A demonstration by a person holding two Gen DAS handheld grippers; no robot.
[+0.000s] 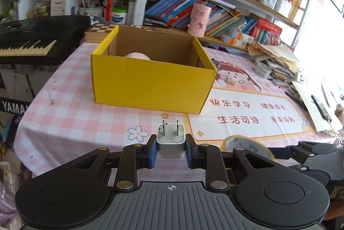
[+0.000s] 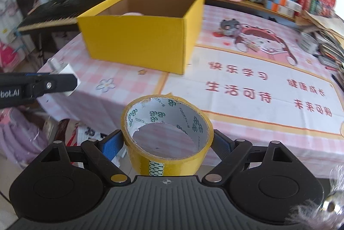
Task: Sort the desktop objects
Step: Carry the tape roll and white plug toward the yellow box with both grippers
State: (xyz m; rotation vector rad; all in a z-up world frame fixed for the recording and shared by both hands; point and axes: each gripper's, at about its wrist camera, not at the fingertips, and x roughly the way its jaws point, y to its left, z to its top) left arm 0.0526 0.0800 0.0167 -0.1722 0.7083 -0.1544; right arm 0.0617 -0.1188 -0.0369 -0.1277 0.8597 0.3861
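My left tool (image 1: 171,151) is squeezed tight on a small white plastic plug charger (image 1: 171,139), and its two metal prongs point away from me, toward the big yellow cardboard box (image 1: 150,84). My right tool (image 2: 168,145) is gripping a round roll of yellow sticky tape (image 2: 167,135) by its sides, so I can look down through the hole in the middle. Both things are up in the air, over the near edge of the surface (image 1: 68,114), which has a pink and white checked cloth with a cartoon picture on it. The box sits on that surface, a little way in front of my tools. Its top is open, and something round and pale pink (image 1: 137,56) peeks out from inside it.
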